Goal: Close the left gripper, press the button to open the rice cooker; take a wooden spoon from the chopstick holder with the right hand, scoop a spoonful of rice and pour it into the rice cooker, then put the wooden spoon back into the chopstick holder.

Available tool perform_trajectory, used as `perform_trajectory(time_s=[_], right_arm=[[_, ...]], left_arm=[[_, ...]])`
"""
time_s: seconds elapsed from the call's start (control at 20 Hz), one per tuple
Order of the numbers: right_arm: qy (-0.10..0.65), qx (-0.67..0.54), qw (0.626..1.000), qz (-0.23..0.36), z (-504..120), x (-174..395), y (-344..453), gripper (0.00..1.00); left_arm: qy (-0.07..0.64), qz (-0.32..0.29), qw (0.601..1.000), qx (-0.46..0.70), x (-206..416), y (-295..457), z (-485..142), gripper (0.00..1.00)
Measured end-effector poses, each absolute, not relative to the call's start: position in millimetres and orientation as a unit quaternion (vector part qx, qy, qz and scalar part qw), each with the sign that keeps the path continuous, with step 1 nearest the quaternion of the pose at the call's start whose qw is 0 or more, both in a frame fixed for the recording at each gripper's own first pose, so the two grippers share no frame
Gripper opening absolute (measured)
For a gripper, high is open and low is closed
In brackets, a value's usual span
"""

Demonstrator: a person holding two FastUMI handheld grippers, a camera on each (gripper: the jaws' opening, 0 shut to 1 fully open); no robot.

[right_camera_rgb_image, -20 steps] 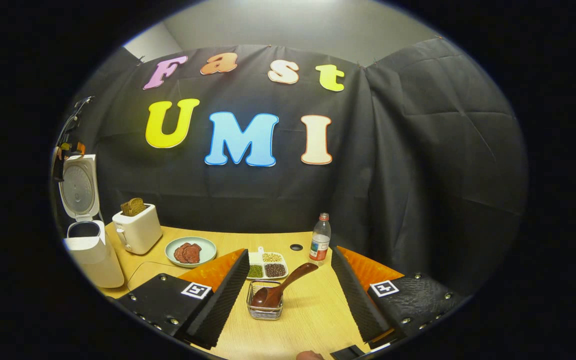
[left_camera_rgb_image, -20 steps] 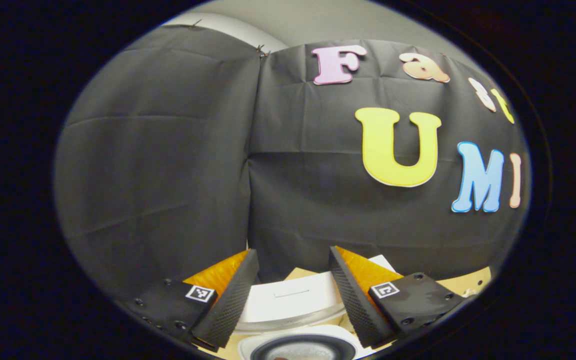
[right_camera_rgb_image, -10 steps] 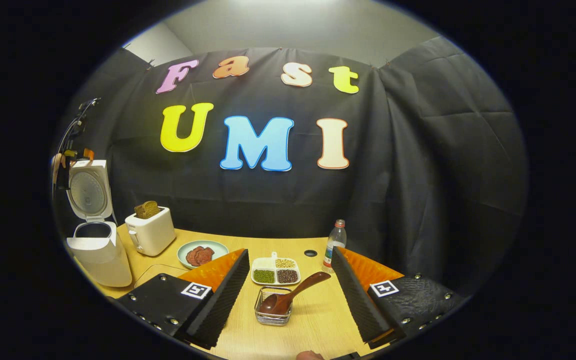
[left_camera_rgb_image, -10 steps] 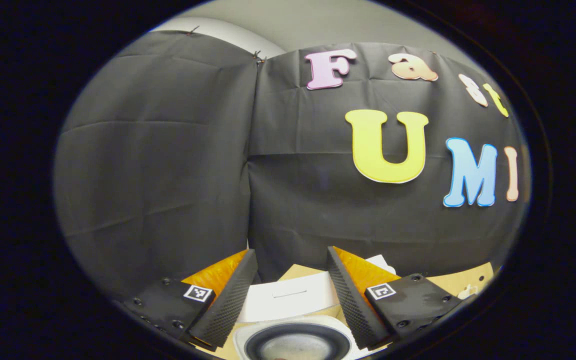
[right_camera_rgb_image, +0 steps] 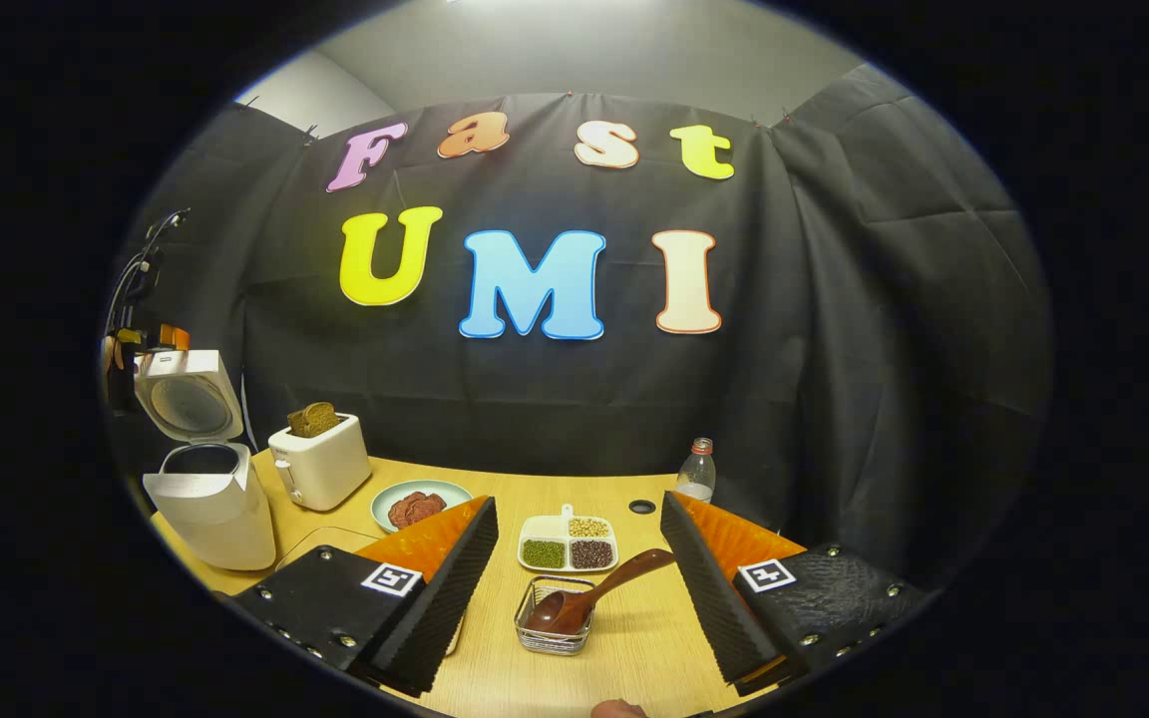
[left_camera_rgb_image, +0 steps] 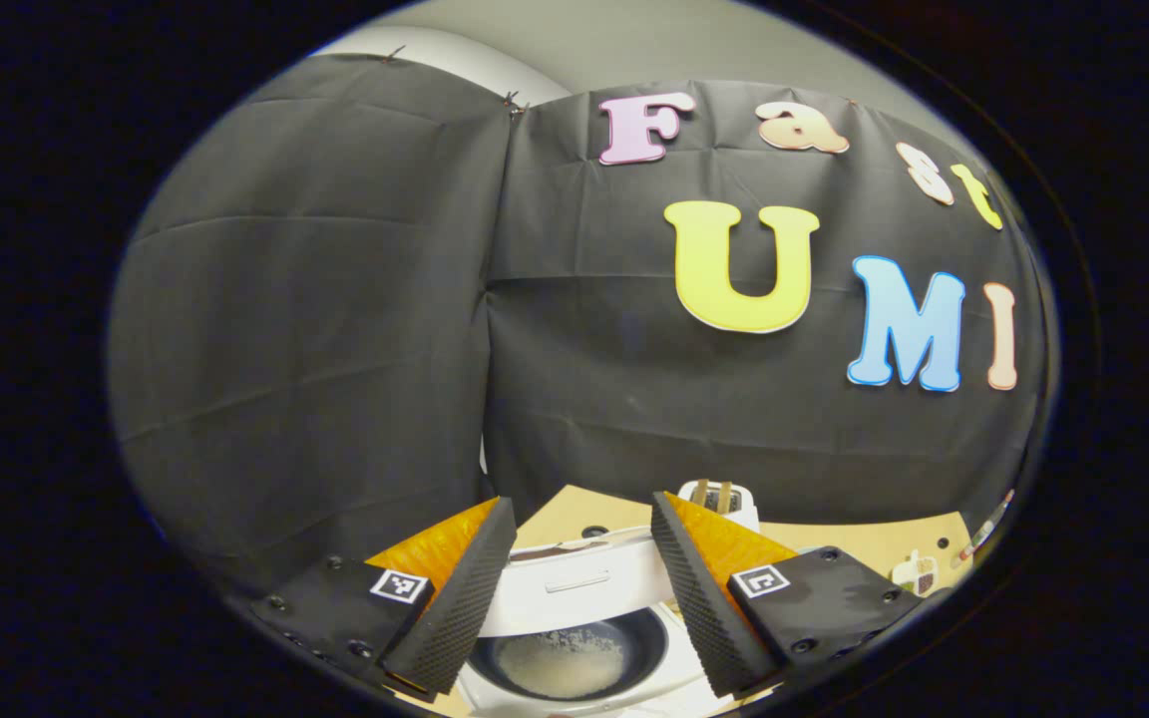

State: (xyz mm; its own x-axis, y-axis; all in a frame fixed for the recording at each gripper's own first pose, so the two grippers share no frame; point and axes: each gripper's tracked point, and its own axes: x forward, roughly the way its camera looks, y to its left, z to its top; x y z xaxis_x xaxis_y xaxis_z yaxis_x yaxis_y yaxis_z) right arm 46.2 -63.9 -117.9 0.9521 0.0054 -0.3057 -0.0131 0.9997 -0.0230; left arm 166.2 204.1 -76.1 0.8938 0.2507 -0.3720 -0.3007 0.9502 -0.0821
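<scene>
The white rice cooker stands at the table's left end with its lid raised and tilted forward. In the left gripper view I look down between the fingers at the lid and the dark inner pot, which has pale rice in it. My left gripper is open above the cooker, holding nothing. A brown wooden spoon leans in a small wire chopstick holder, bowl down and handle pointing up-right. My right gripper is open just short of the holder, which lies between its fingers.
On the wooden table stand a white toaster with bread, a plate of red slices, a divided dish of beans and a water bottle. The black cloth wall runs close behind the table.
The cooker lid has tipped from upright to leaning forward. The left gripper view has dropped, so the pot with rice now shows. The right gripper has shifted right, still open.
</scene>
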Motion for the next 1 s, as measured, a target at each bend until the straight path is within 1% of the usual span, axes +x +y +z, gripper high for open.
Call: perform_trajectory(time_s=[0.4, 0.45, 0.5, 0.55, 0.65, 0.7, 0.75, 0.8, 0.85, 0.9, 0.95, 1.0], right_arm=[[0.163, -0.012, 0.986, 0.025, -126.4, 42.2, -62.0, 1.00], [0.164, -0.010, 0.986, 0.025, -127.1, 40.5, -62.1, 1.00], [0.166, -0.009, 0.986, 0.025, -128.2, 39.0, -62.6, 1.00], [0.167, -0.008, 0.986, 0.025, -129.0, 38.1, -63.1, 1.00], [0.168, -0.006, 0.985, 0.027, -129.0, 36.0, -61.7, 1.00], [0.168, -0.005, 0.985, 0.027, -130.2, 35.4, -61.7, 1.00], [0.168, -0.004, 0.985, 0.026, -129.6, 35.5, -61.4, 1.00], [0.167, -0.003, 0.986, 0.026, -129.4, 34.6, -60.1, 1.00], [0.167, -0.002, 0.986, 0.027, -129.6, 34.7, -59.3, 1.00], [0.168, -0.002, 0.985, 0.028, -130.5, 34.0, -57.2, 1.00], [0.168, -0.004, 0.985, 0.030, -130.7, 34.3, -54.8, 1.00], [0.168, -0.004, 0.985, 0.033, -130.9, 34.1, -53.1, 1.00]], left_arm=[[0.219, 0.129, 0.964, -0.083, 118.2, 164.9, -125.7, 0.92], [0.224, 0.127, 0.962, -0.086, 114.2, 162.0, -132.0, 0.95], [0.229, 0.126, 0.961, -0.089, 109.8, 158.6, -138.0, 0.92], [0.233, 0.124, 0.960, -0.090, 106.8, 155.1, -142.4, 0.95], [0.239, 0.119, 0.960, -0.087, 106.3, 144.6, -146.8, 0.95], [0.241, 0.117, 0.960, -0.085, 105.7, 141.3, -151.3, 0.99], [0.246, 0.116, 0.959, -0.085, 104.9, 138.1, -157.3, 0.99], [0.251, 0.115, 0.957, -0.084, 101.4, 135.5, -163.7, 0.95], [0.258, 0.114, 0.956, -0.082, 98.4, 133.6, -170.5, 0.95], [0.265, 0.112, 0.954, -0.082, 96.8, 130.0, -178.6, 0.99], [0.270, 0.110, 0.953, -0.082, 94.9, 126.5, -186.1, 0.95], [0.276, 0.107, 0.952, -0.083, 93.6, 124.2, -192.9, 0.95]])
